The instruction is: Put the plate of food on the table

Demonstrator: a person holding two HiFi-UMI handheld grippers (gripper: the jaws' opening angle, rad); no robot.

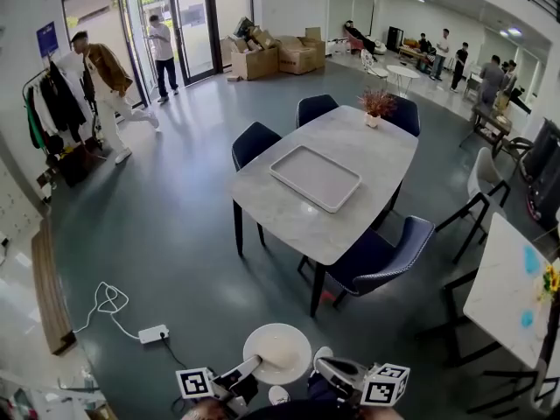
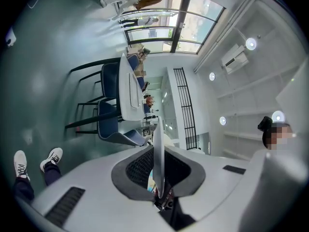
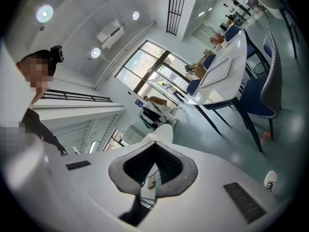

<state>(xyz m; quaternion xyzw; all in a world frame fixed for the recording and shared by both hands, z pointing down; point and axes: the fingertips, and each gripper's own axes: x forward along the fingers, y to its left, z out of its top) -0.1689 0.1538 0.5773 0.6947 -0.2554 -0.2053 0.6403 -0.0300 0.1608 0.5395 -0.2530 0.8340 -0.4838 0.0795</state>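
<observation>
A round white plate [image 1: 277,353] hangs low in front of me over the grey floor, with nothing clearly on it. My left gripper [image 1: 251,367] is shut on its left rim. My right gripper [image 1: 319,366] is shut on its right rim. In the left gripper view the plate [image 2: 158,144] stands edge-on between the dark pads of the left gripper [image 2: 159,151]. In the right gripper view the plate's rim [image 3: 163,132] pokes out past the tips of the right gripper [image 3: 155,141]. The grey marble table [image 1: 289,217] stands ahead and holds a flat rectangular tray [image 1: 315,178].
Blue chairs [image 1: 381,256] surround the table, and a potted plant [image 1: 376,105] sits at its far end. A white power strip [image 1: 153,332] with cable lies on the floor to the left. Another white table [image 1: 512,296] is at the right. People stand far off.
</observation>
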